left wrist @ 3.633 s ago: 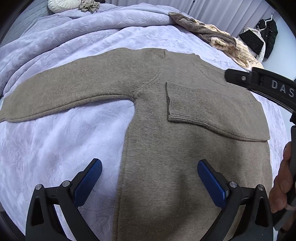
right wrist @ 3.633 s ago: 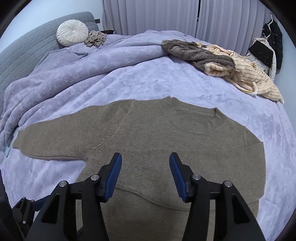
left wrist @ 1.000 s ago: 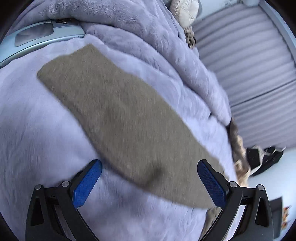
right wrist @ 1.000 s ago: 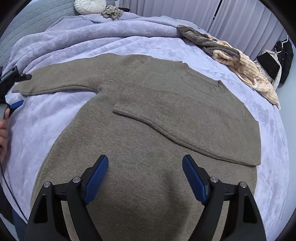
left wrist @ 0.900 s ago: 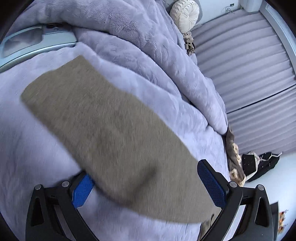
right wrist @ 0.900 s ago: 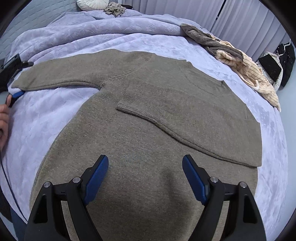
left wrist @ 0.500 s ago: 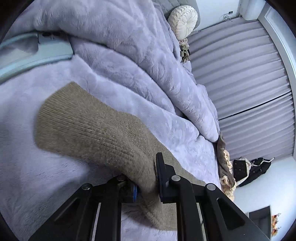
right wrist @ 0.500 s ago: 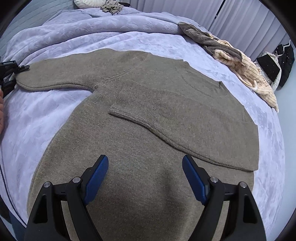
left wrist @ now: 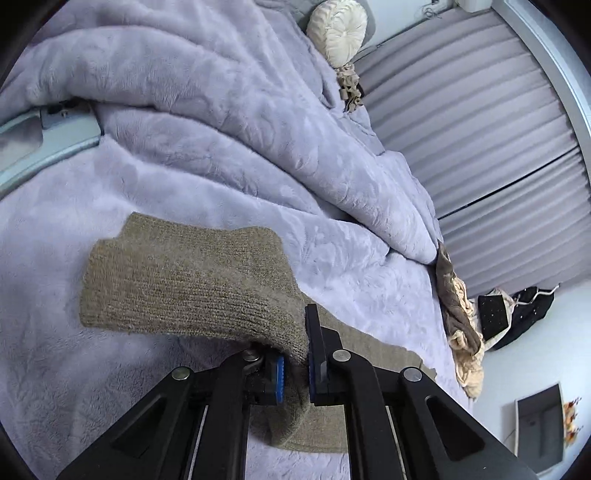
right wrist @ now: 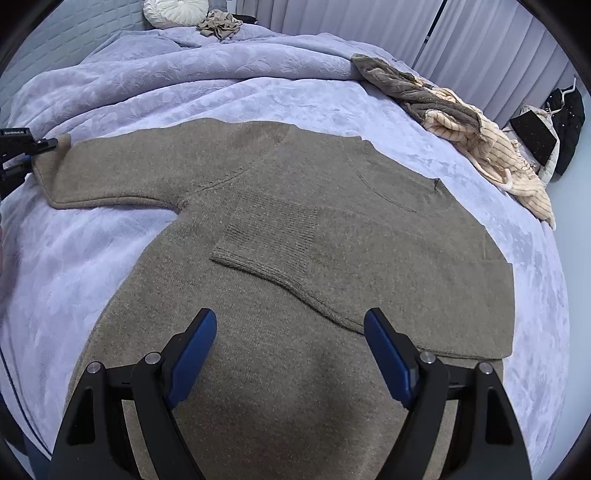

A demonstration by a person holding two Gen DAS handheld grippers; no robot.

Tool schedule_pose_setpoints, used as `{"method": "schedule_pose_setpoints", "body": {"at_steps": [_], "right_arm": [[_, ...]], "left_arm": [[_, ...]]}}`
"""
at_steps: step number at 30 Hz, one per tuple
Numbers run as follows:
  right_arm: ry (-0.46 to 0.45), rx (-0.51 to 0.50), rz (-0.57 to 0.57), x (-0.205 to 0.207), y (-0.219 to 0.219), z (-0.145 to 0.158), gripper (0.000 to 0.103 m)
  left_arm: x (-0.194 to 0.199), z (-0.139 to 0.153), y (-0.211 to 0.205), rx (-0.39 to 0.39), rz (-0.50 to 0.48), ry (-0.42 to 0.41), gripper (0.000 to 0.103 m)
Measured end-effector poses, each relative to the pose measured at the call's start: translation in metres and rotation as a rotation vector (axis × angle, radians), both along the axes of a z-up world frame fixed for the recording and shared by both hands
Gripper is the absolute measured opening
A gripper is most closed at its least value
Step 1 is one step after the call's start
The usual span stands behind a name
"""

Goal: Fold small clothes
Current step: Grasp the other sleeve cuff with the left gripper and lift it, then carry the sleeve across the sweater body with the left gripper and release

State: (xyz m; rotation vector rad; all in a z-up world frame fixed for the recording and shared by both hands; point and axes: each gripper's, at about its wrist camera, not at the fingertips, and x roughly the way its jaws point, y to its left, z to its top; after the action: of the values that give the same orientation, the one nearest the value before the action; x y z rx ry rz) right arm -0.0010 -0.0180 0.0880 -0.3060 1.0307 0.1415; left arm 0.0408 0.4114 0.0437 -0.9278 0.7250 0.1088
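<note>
Bedroom surroundings, off the task

A lavender blanket covered the bed; a round cream cushion sat by the grey headboard, a crumpled tan cloth just beside it, and pleated curtains hung behind.

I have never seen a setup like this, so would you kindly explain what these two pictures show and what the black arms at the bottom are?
There is no robot: a person holds a two-finger claw in each hand, and each claw carries a wide-angle camera looking along its fingers. One picture is from the left claw, which is shut on the cuff of a sleeve. The other is from the right claw, open and hovering over the sweater, which lies flat on a lilac bed with its other sleeve already folded across the chest. More clothes lie at the far edge.
</note>
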Motion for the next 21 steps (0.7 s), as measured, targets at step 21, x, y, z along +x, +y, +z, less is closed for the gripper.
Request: {"method": "schedule_pose_setpoints", "body": {"at_steps": [21], "right_arm": [[-0.029, 0.046, -0.149, 0.049, -0.095, 0.013, 0.084]], "left_arm": [[0.050, 0.098, -0.255, 0.409, -0.399, 0.008, 0.010]]}}
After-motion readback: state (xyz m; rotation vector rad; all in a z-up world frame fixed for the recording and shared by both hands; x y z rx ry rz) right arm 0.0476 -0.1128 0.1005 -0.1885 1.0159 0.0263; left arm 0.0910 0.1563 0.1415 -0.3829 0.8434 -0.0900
